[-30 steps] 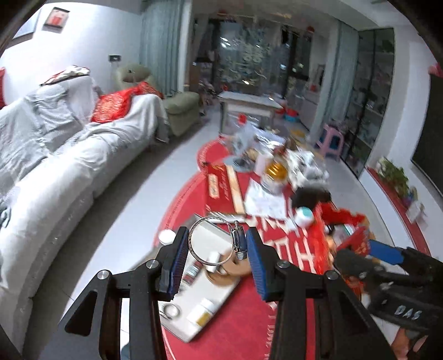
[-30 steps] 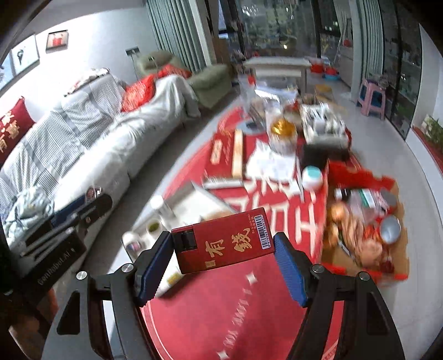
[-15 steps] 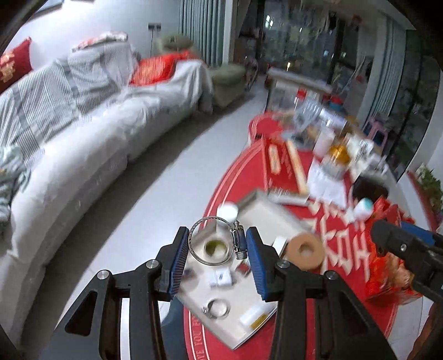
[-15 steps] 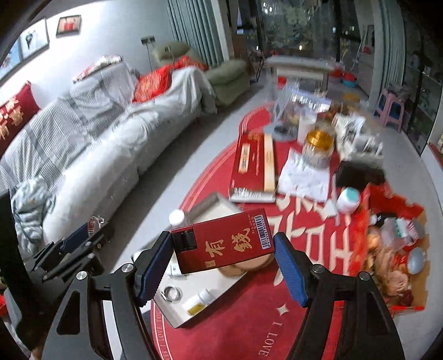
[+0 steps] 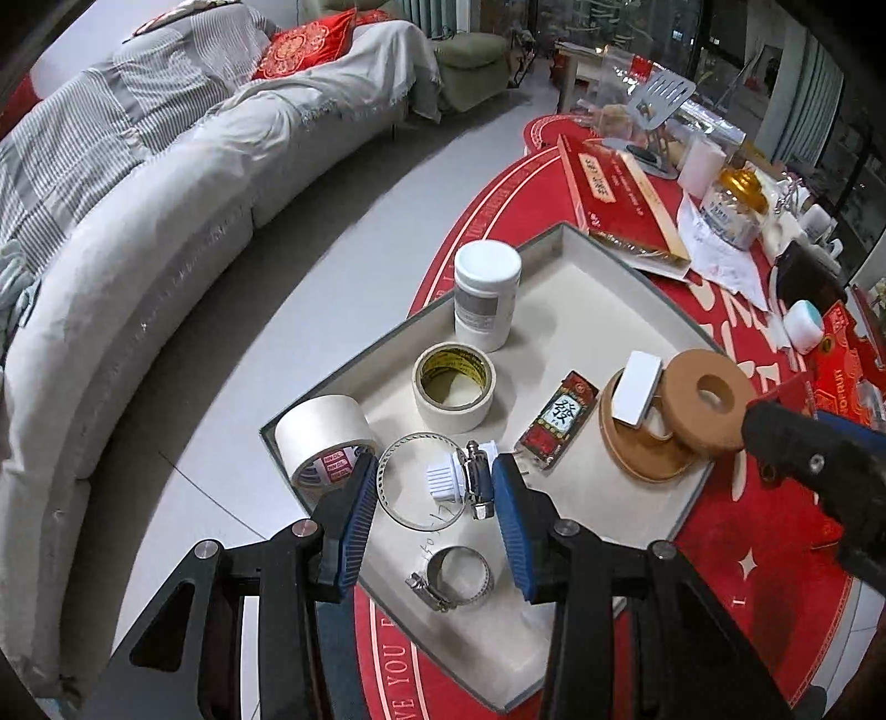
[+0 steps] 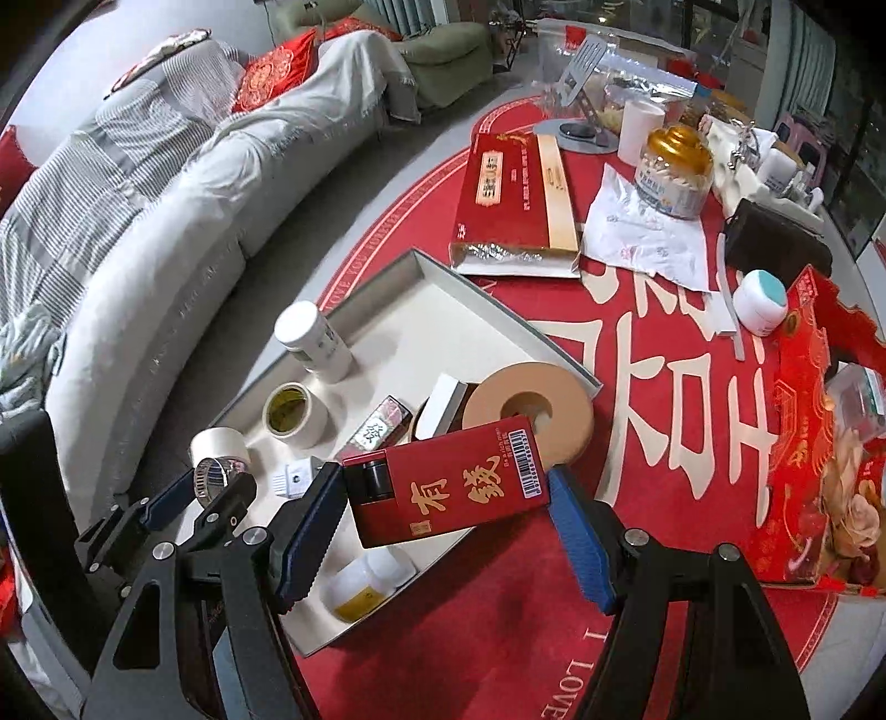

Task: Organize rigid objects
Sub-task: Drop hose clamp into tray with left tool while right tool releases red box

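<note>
Grippers have descended over tray (image 5: 637, 271), clamp (image 5: 426, 481) and box (image 6: 448, 487) still held.

We see a grey covered sofa (image 5: 166, 183) with a red cushion (image 5: 302, 47), grey floor (image 5: 343, 183), and a green armchair (image 5: 470, 55) beyond.

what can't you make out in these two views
- Small bottle, right wrist view: top hidden behind the red box held in the right gripper.
- Label print on the white jar, left wrist view: too small.
- Right gripper, left wrist view: cut off by the edge.
</note>
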Demonstrator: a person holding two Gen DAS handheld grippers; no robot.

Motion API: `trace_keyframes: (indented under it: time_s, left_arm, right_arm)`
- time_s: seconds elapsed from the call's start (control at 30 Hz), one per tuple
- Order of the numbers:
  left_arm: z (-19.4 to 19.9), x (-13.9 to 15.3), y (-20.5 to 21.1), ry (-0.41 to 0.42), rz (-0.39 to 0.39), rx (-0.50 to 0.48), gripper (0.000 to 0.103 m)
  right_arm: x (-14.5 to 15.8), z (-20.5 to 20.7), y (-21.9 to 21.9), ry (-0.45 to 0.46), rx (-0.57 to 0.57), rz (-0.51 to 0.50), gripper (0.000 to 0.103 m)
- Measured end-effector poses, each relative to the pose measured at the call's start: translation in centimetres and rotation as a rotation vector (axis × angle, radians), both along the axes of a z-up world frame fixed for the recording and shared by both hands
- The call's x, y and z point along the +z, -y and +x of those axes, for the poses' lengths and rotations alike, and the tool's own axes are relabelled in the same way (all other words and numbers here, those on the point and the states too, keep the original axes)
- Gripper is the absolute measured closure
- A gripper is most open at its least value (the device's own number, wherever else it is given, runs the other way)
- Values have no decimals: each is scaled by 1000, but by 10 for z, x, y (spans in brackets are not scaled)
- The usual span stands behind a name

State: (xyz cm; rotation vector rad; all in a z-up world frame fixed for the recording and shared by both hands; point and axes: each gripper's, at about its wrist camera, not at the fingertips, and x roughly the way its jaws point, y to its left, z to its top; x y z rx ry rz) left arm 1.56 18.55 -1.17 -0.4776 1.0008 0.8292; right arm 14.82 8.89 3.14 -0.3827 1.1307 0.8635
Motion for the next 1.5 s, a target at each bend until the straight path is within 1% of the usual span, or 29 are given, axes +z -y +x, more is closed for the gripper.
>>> trace_keyframes:
  time_s: [0.17, 0.47, 1.03, 1.2, 1.37, 1.43, 1.47, 1.5]
  left_arm:
    - [8, -10, -4, -16, -8, -2, 58]
    - [16, -24, -9, -41, -21, -11, 58]
    - [26, -34, -15, -51, -37, -19, 58]
    - [27, -39, -16, -62, -42, -24, 58]
    - [30, -43, -16, -70, -48, -27, 58]
    - [31, -44, -16, -75, -50, -25, 57]
    - [31, -44, -17, -82, -44, -19, 54]
    - [31, -44, -17, -90, -38, -15, 41]
  right_arm:
    - [-17, 2, -11, -20, 10, -27, 28]
    - [-36, 9, -22, -47, 5, -50, 28]
    - [-52, 14, -35, -63, 16, -71, 28]
    - [-56, 16, -38, -87, 11, -70, 28]
    - [-61, 18, -41, -75, 15, -93, 28]
    - [-62, 16, -43, -61, 23, -102, 28]
    - [-62, 16, -45, -54, 31, -111, 28]
    - [-63, 14, -46, -49, 42, -119, 28]
